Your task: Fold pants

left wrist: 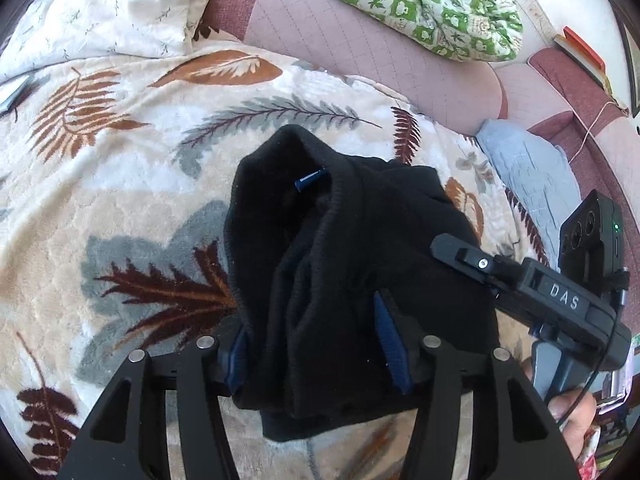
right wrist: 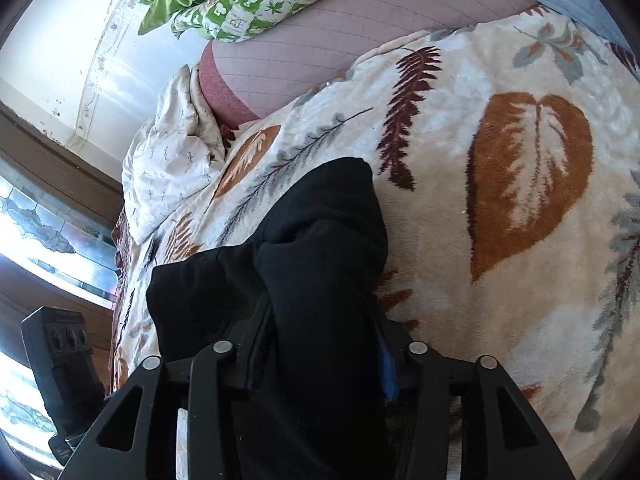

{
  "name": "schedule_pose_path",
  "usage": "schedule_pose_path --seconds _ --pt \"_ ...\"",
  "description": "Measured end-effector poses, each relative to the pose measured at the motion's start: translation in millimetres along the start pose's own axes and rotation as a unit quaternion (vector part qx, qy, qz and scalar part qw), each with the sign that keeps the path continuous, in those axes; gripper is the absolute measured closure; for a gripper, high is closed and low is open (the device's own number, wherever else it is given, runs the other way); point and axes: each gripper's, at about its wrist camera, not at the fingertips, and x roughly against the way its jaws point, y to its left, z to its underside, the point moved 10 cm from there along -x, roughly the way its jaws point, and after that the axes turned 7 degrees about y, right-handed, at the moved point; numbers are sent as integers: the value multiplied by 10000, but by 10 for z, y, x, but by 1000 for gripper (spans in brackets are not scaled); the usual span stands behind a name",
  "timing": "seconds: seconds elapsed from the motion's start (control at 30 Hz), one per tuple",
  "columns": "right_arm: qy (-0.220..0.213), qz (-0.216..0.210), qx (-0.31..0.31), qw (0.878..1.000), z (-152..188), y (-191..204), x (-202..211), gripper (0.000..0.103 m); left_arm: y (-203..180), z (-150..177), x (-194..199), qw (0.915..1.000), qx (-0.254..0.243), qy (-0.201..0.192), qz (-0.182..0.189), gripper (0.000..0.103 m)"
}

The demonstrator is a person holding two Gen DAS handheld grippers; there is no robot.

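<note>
From the left wrist view, the black pants (left wrist: 340, 280) are bunched up in a soft heap, right in front of the left gripper (left wrist: 320, 344). The cloth sits between its two fingers, and the blue pads (left wrist: 390, 344) press against the cloth on both sides. So the left gripper is closed on the pants and has a good hold of them. The pants hang over a fluffy blanket (left wrist: 120, 160) with big brown and gray leaves on it. A small blue tag (left wrist: 310, 179) pokes out near the top of the heap. On the right side, the right gripper (left wrist: 460, 250) reaches in and touches the edge of the pants. I cannot tell from here how wide it is open. Behind the blanket there is a pink quilted cushion (left wrist: 360, 52), a green and white checked cover (left wrist: 420, 0) and a white sheet (left wrist: 112, 8).

From the right wrist view, the pants (right wrist: 320, 260) fill the gap between the right gripper's (right wrist: 316, 344) fingers. A blue pad (right wrist: 388, 372) shows at the right side, tight against the cloth. This gripper is closed on the pants too. The pants stretch away from it over the leafy blanket (right wrist: 520, 184). The black body of the left tool (right wrist: 60, 360) shows low at the left.
</note>
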Motion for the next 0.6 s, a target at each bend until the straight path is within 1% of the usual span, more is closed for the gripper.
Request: schedule_pose_path --seconds 0.03,0.07,0.13,0.17,0.23,0.3,0.37,0.4,0.5,0.6 --pt "-94 45 11 9999 -10 -34 66 46 15 37 33 9998 -65 -8 -199 44" --pt "-177 106 56 9998 -20 -60 137 46 40 84 85 9987 -162 -38 -486 44" --pt "-324 228 185 9990 -34 -101 300 46 40 164 213 9954 -358 -166 -870 44" --pt "-441 331 258 9981 -43 -114 397 46 31 199 279 9935 -442 -253 -1015 44" --pt "-624 397 395 9965 -62 -83 563 45 -15 251 422 9889 -609 -498 -1260 44" --pt "-605 321 523 9963 -77 23 638 45 -61 284 510 9875 -668 -663 -1268 43" --pt "-490 289 783 9953 -84 183 641 45 -102 326 553 9878 -657 -713 -1215 43" --pt "-423 339 953 9940 -87 271 617 45 -120 337 558 9879 -656 -712 -1216 43" --pt "47 466 1461 9882 -30 515 403 45 -135 351 568 9864 -665 -716 -1319 43" --pt "324 765 1937 9775 -3 698 186 45 -117 370 584 9843 -688 -728 -1451 43"
